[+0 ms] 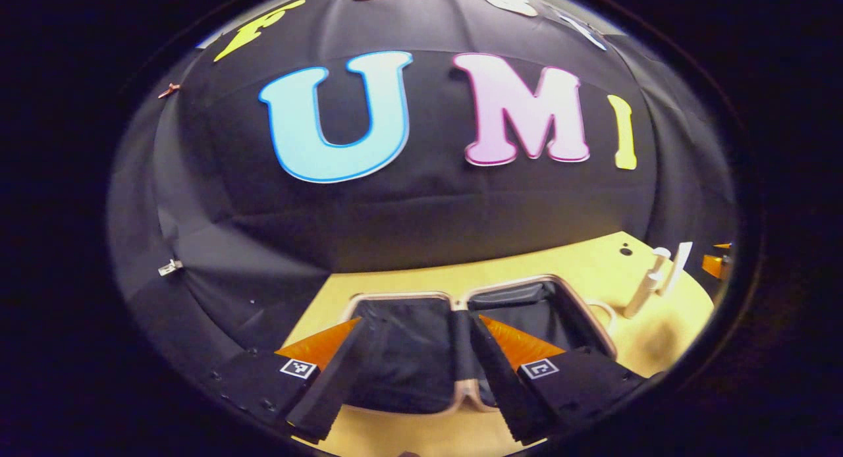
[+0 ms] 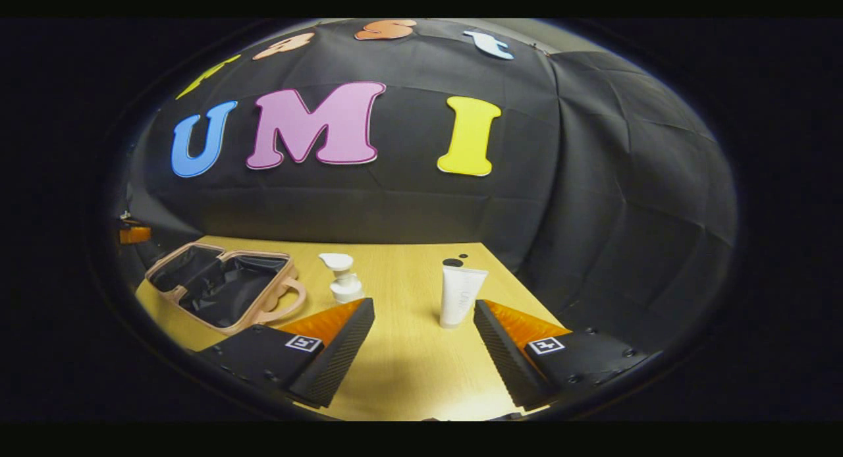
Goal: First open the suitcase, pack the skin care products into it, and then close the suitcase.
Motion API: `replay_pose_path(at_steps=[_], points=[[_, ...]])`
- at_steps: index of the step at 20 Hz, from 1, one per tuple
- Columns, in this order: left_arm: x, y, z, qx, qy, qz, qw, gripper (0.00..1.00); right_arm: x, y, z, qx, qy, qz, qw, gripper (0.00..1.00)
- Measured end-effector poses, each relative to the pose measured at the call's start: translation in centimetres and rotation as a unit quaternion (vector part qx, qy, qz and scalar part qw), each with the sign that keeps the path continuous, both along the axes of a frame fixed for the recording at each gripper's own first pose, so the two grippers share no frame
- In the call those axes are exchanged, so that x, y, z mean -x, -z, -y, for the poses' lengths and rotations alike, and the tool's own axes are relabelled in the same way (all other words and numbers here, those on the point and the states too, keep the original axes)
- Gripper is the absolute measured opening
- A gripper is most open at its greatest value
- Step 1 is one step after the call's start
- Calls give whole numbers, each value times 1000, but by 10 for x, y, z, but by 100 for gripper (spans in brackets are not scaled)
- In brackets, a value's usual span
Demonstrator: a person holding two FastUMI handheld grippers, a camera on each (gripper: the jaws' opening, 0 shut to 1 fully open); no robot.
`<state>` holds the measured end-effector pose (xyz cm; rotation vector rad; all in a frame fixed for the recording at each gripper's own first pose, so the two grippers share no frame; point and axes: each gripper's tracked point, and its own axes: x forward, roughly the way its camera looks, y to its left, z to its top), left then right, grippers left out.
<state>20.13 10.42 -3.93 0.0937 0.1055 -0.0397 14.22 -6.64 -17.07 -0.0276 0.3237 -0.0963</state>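
The suitcase lies open on the table, both dark-lined halves facing up inside a pale pink rim; in the right gripper view the suitcase sits at the left with its handle toward the bottles. My left gripper hovers open above it, holding nothing. A white pump bottle and a white tube stand upright on the table. My right gripper is open, with the tube just ahead of its right finger. In the left gripper view the pump bottle and the tube stand to the suitcase's right.
The light wooden table ends at the black cloth wall behind and to the right. A small dark hole marks the tabletop behind the tube. The other gripper's tip shows at far left.
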Motion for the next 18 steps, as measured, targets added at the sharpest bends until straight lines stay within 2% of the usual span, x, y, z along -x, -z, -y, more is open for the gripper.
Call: replay_pose_path(at_steps=[2, 5, 10, 14, 18], points=[[8, 15, 65, 4, 38, 1, 999, 98, -1, -2, 13, -1, 0, -1, 1000, 97], [-7, 46, 160, 16, 91, -17, 996, 98, 4, 2, 28, 2, -8, -12, 1000, 97], [-37, 90, 297, 27, 183, -44, 982, 98, 8, 21, 44, 13, -21, -38, 999, 97], [-79, 112, 346, 11, 205, -56, 977, 98, -5, 28, 48, -20, -11, -34, 999, 97], [-133, 118, 359, -11, 177, -44, 983, 98, -22, 49, 48, -40, -9, -37, 998, 97]])
